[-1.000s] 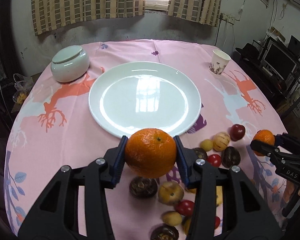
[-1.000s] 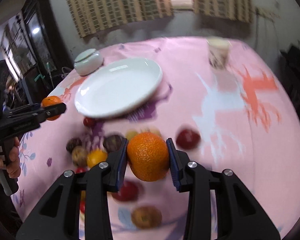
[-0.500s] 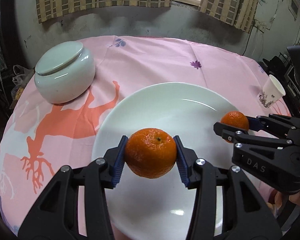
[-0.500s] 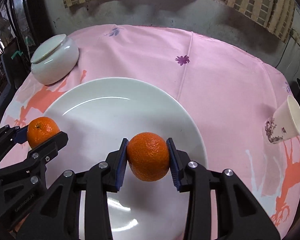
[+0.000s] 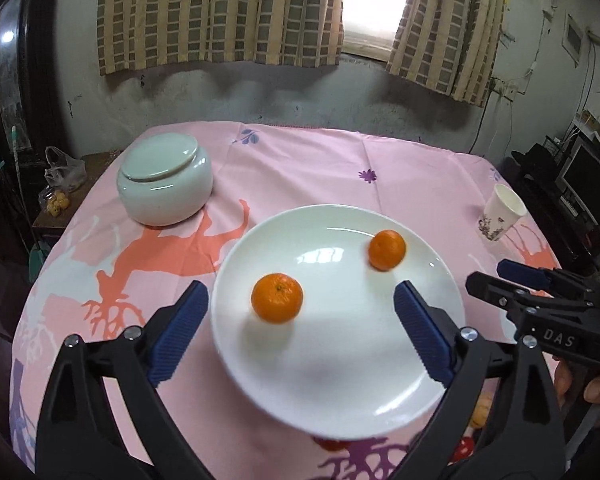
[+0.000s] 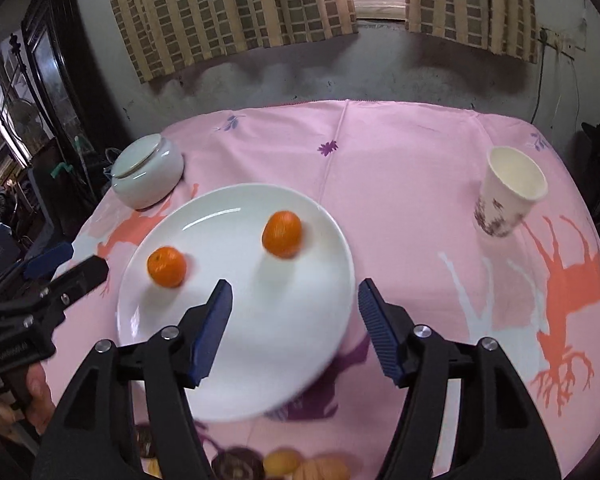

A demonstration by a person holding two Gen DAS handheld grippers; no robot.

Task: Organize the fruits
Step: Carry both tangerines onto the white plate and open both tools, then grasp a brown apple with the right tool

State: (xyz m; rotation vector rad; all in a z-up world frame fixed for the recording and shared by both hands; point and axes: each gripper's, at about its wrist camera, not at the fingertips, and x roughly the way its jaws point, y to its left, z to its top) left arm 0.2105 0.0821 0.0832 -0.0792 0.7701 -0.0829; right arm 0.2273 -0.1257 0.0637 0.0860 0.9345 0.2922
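Two oranges lie on the white plate [image 5: 340, 380]: one orange [image 5: 277, 298] at centre frame, just beyond the left claw [image 5: 300, 320], the other orange [image 6: 282, 234] ahead of the right claw [image 6: 294, 312]. Both claws' jaws have just been opening and stand spread with nothing between them.

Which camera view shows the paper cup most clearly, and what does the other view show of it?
The right wrist view shows the paper cup best: it is large there, with its open mouth and printed lower part clear. In the left wrist view the cup is smaller, near the right edge, beyond the white plate.
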